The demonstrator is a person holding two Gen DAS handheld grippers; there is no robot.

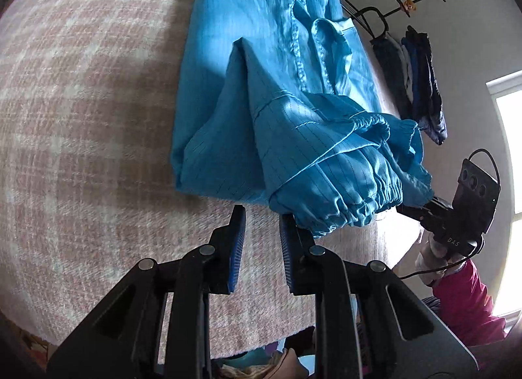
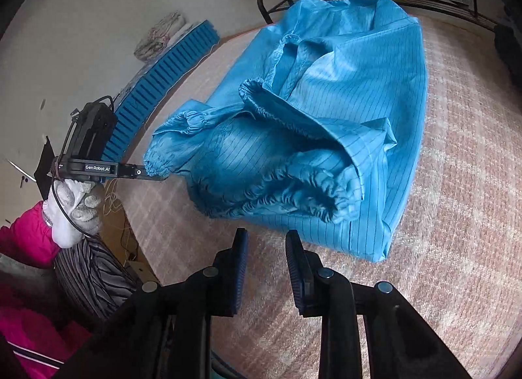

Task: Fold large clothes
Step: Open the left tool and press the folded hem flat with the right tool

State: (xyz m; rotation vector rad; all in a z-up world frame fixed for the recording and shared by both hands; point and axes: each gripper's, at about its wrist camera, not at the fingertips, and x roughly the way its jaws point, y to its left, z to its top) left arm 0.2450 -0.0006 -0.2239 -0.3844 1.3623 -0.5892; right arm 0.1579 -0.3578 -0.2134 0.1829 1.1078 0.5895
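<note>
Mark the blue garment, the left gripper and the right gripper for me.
blue garment point(image 2: 359, 92), right wrist view, on the flat striped body panel.
left gripper point(image 1: 262, 232), left wrist view, midway between its fingertips.
right gripper point(image 2: 267, 248), right wrist view, midway between its fingertips.

Blue pinstriped garment point(image 1: 261, 85) lying partly folded on the pink plaid bed cover point(image 1: 81, 118); sleeves with gathered elastic cuffs point(image 2: 313, 196) bunched on top, collar at far end.

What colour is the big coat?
Bright blue with thin dark stripes; the right wrist view shows it best.
</note>
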